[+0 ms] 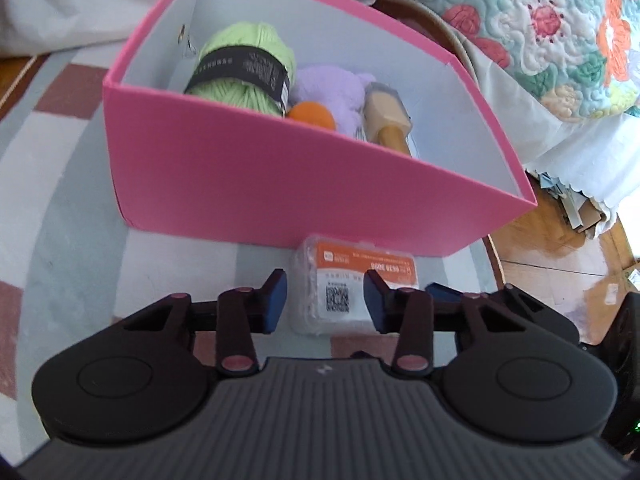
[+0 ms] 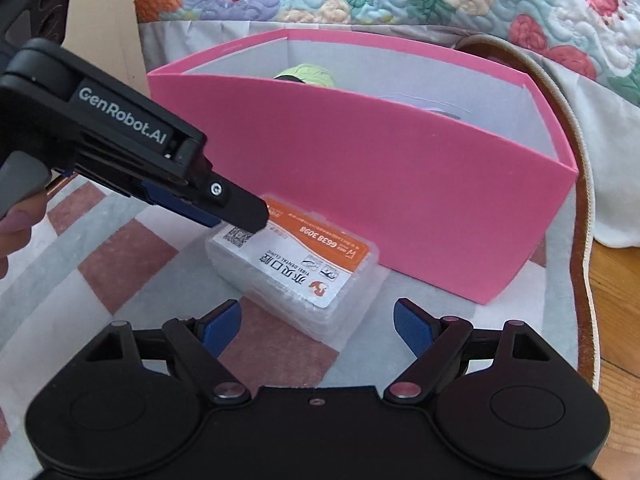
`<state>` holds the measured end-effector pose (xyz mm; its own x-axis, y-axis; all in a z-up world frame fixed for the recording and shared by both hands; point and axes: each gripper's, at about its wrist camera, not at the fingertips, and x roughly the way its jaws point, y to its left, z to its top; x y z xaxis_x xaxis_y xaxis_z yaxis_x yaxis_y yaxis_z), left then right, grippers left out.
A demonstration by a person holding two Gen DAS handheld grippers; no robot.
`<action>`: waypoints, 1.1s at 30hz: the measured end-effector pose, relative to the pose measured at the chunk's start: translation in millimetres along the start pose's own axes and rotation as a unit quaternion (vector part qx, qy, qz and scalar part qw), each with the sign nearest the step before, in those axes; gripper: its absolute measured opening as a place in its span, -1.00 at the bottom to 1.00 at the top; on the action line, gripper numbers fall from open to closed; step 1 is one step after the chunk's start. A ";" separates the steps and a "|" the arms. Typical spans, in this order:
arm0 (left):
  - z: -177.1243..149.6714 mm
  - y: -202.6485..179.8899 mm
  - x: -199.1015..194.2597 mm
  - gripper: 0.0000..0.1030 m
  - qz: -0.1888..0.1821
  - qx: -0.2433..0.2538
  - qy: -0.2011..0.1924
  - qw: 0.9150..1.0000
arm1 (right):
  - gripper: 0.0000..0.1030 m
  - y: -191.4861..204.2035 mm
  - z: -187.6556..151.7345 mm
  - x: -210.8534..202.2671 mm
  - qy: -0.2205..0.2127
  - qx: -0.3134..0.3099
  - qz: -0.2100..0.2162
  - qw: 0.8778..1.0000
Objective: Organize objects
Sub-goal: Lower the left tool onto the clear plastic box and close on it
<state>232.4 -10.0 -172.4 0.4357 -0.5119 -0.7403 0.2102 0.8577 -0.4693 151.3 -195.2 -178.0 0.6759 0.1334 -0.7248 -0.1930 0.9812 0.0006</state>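
A clear plastic case with an orange-and-white label lies on the rug against the front wall of the pink box. My left gripper hangs over the case's QR-code end, jaws partly closed. One pad stands just off the case's edge and the other finger crosses its label; neither visibly presses. From the right wrist view, the left gripper reaches in from the left. My right gripper stands wide open, with the case's near corner between its fingertips. The pink box holds green yarn, a purple plush, an orange ball and a wooden-handled tool.
A checked grey, white and reddish rug carries everything. A floral quilt hangs behind and to the right of the box. Wooden floor with paper scraps lies past the rug's right edge. A person's fingers hold the left gripper's handle.
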 end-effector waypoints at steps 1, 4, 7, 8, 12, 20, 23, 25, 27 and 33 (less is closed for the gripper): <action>-1.0 0.8 0.8 -0.25 -0.007 -0.005 0.005 1.000 | 0.68 0.6 -0.1 0.4 -0.001 0.000 0.001 1.000; -5.0 5.6 4.7 -0.26 -0.036 -0.039 0.014 0.998 | 0.66 1.8 -1.1 0.0 0.006 0.014 0.019 1.000; -9.3 3.4 6.2 -0.27 -0.033 -0.039 0.020 0.998 | 0.66 8.6 -4.2 -4.9 0.016 -0.004 0.034 0.999; -11.4 0.4 4.1 -0.27 -0.030 -0.036 0.028 0.999 | 0.66 10.8 -5.9 -6.4 0.018 -0.011 0.032 0.999; -29.7 -12.6 -15.2 -0.27 -0.046 -0.040 0.062 0.996 | 0.69 16.9 -13.6 -15.8 0.033 -0.002 0.028 0.999; -45.0 -23.6 -13.4 -0.27 -0.034 -0.065 0.094 0.993 | 0.67 15.6 -36.8 -35.8 0.026 0.007 0.017 0.999; -43.3 -20.3 -17.8 -0.27 -0.020 -0.061 0.078 0.995 | 0.67 20.1 -39.6 -39.7 0.019 0.015 0.009 1.000; -40.9 -15.0 -17.7 -0.27 -0.010 -0.055 0.066 0.996 | 0.68 24.0 -38.0 -41.2 0.014 0.013 0.005 1.000; -39.4 -10.3 -15.8 -0.27 -0.013 -0.059 0.067 0.996 | 0.70 27.5 -33.9 -38.7 0.010 0.012 0.005 1.000; -43.7 -5.2 -3.1 -0.27 -0.039 -0.080 0.075 0.993 | 0.76 30.5 -30.3 -26.6 0.023 0.024 0.013 0.999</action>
<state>191.7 -15.0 -188.6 0.2866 -0.5888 -0.7558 0.0908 0.8020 -0.5904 105.8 -173.1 -179.6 0.6375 0.1539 -0.7549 -0.1749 0.9832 0.0527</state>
